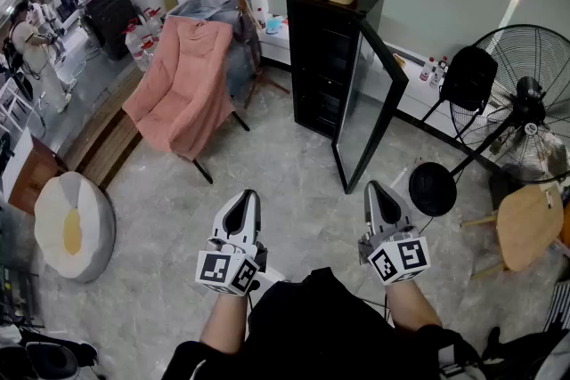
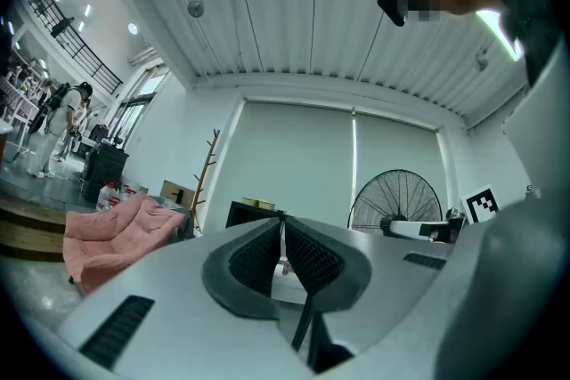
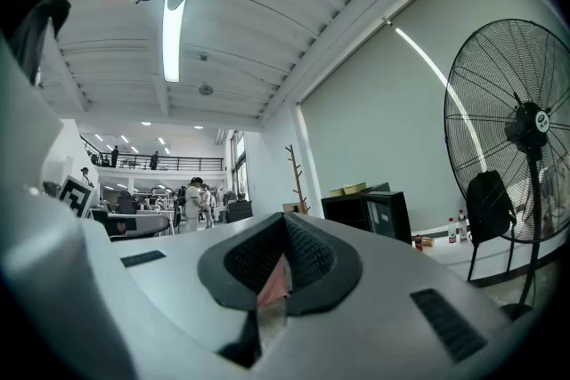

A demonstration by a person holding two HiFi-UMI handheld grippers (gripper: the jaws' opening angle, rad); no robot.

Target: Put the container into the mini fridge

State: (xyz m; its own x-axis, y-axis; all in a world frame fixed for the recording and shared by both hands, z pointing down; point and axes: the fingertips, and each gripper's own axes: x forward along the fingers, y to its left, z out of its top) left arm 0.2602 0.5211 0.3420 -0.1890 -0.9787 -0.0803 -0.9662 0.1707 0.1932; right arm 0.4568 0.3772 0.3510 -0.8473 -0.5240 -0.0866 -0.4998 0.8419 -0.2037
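Both the left tongs (image 1: 248, 196) and right tongs (image 1: 374, 189) are clenched empty, pointing toward the mini fridge (image 1: 322, 58), whose door stands open.

The grey floor (image 1: 289, 160) lies bare up to the black mini fridge (image 1: 321, 71). Its glass door (image 1: 365, 116) hangs wide open. A pink cloth chair (image 1: 183, 93) stands left, a big black fan (image 1: 525, 98) right.

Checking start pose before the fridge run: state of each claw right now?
Left claw: closed, holding nothing.
Right claw: closed, holding nothing.
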